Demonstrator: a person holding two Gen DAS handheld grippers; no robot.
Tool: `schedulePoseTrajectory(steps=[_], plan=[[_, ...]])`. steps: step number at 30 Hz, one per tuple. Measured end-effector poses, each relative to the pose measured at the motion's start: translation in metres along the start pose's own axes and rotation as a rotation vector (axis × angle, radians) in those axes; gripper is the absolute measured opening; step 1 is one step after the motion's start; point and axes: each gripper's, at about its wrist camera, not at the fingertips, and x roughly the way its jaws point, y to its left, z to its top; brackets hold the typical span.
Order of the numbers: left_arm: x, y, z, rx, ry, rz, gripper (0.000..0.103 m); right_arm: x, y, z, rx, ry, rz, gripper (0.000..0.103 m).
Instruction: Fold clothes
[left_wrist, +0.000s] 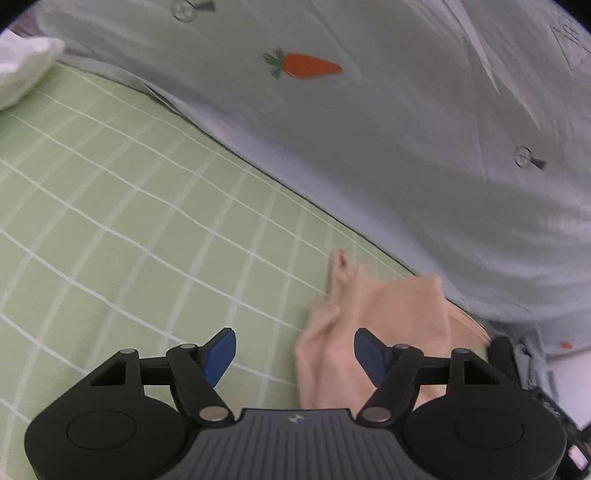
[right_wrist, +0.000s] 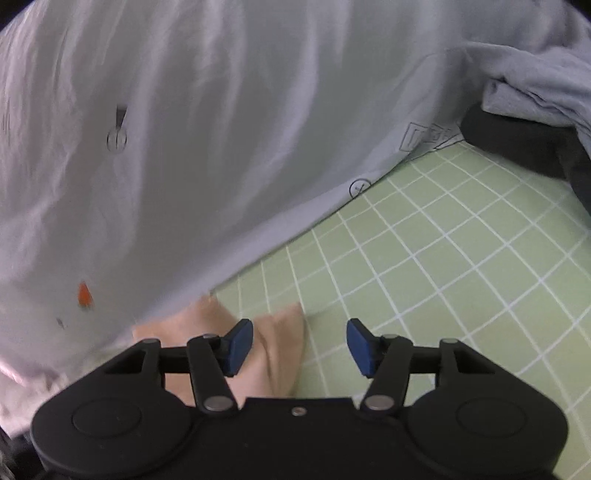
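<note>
Left gripper (left_wrist: 294, 356): jaws apart, nothing pinched; peach garment (left_wrist: 373, 325) lying loose under and around the right-hand blue pad, not pressed. Right gripper (right_wrist: 300, 347): jaws likewise apart and empty, same peach garment (right_wrist: 273, 343) beneath the left-hand pad and stopping short of the gap's far side.

Peach garment: one piece, crumpled, flat on the green checked bedsheet (left_wrist: 129, 221), its far edge tucked against the hem of the pale printed cloth (left_wrist: 369, 147). Pale cloth hem running diagonally past the garment in both wrist views, closing off that side. Open sheet beside the garment on the side away from the hem: wide bare grid left of it in the left wrist view, right of it in the right wrist view (right_wrist: 461, 258).

Beyond the garment, across the bare sheet: one white pillow-like lump (left_wrist: 26, 70) at the sheet's far corner; one grey crumpled cloth (right_wrist: 535, 88) over one dark item (right_wrist: 517, 144).

One carrot print (left_wrist: 303, 66) plainly visible on the pale cloth.
</note>
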Motion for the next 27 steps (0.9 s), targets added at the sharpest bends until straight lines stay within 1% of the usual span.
schedulePoseTrajectory(steps=[3, 6, 7, 8, 9, 10, 11, 12, 13, 14, 15, 18, 20, 21, 22, 23, 24, 25, 26, 27], plan=[[0.015, -0.006, 0.002, -0.001, 0.044, -0.059, 0.076, 0.008, 0.002, -0.004, -0.012, 0.048, 0.048, 0.058], [0.033, -0.018, 0.006, 0.036, 0.076, -0.082, 0.076, 0.022, 0.013, -0.008, -0.045, 0.093, 0.090, 0.057], [0.037, -0.022, 0.007, 0.052, 0.083, -0.075, 0.076, 0.026, 0.017, -0.009, -0.056, 0.110, 0.103, 0.055], [0.039, -0.025, 0.006, 0.068, 0.086, -0.058, 0.074, 0.029, 0.022, -0.011, -0.069, 0.130, 0.107, 0.050], [0.042, -0.029, 0.005, 0.085, 0.088, -0.040, 0.070, 0.033, 0.026, -0.013, -0.091, 0.160, 0.109, 0.041], [0.044, -0.032, 0.005, 0.102, 0.091, -0.023, 0.055, 0.036, 0.031, -0.015, -0.117, 0.175, 0.105, 0.036], [0.047, -0.036, 0.004, 0.118, 0.094, -0.005, 0.046, 0.037, 0.035, -0.017, -0.146, 0.177, 0.100, 0.025], [0.046, -0.038, 0.003, 0.141, 0.087, 0.012, 0.025, 0.035, 0.039, -0.019, -0.176, 0.168, 0.097, 0.015], [0.043, -0.040, 0.001, 0.170, 0.072, 0.028, 0.008, 0.028, 0.041, -0.019, -0.191, 0.140, 0.100, 0.009], [0.040, -0.042, 0.000, 0.199, 0.057, 0.045, 0.008, 0.022, 0.043, -0.019, -0.206, 0.111, 0.104, 0.007], [0.035, -0.043, 0.000, 0.216, 0.037, 0.041, 0.006, 0.015, 0.045, -0.020, -0.221, 0.082, 0.107, 0.007], [0.009, -0.041, 0.005, 0.213, -0.053, -0.023, 0.006, -0.005, 0.051, -0.020, -0.265, -0.004, 0.116, 0.007], [-0.006, -0.037, 0.012, 0.174, -0.110, -0.074, 0.006, -0.019, 0.052, -0.017, -0.278, -0.059, 0.102, 0.007], [-0.008, -0.034, 0.016, 0.145, -0.124, -0.101, 0.006, -0.025, 0.053, -0.016, -0.284, -0.085, 0.096, 0.007], [-0.003, -0.031, 0.019, 0.116, -0.118, -0.109, 0.007, -0.024, 0.051, -0.013, -0.283, -0.091, 0.091, 0.007], [0.006, -0.030, 0.021, 0.091, -0.104, -0.100, 0.008, -0.019, 0.047, -0.012, -0.277, -0.081, 0.085, 0.007], [0.017, -0.028, 0.022, 0.082, -0.078, -0.068, 0.009, -0.011, 0.045, -0.011, -0.261, -0.058, 0.074, 0.009], [0.030, -0.026, 0.022, 0.089, -0.042, -0.016, 0.013, 0.000, 0.040, -0.010, -0.229, -0.014, 0.057, 0.010], [0.037, -0.024, 0.023, 0.092, -0.019, 0.012, 0.018, 0.011, 0.036, -0.010, -0.198, 0.029, 0.040, 0.017], [0.040, -0.022, 0.023, 0.093, -0.007, 0.018, 0.032, 0.018, 0.033, -0.008, -0.172, 0.058, 0.018, 0.030]])
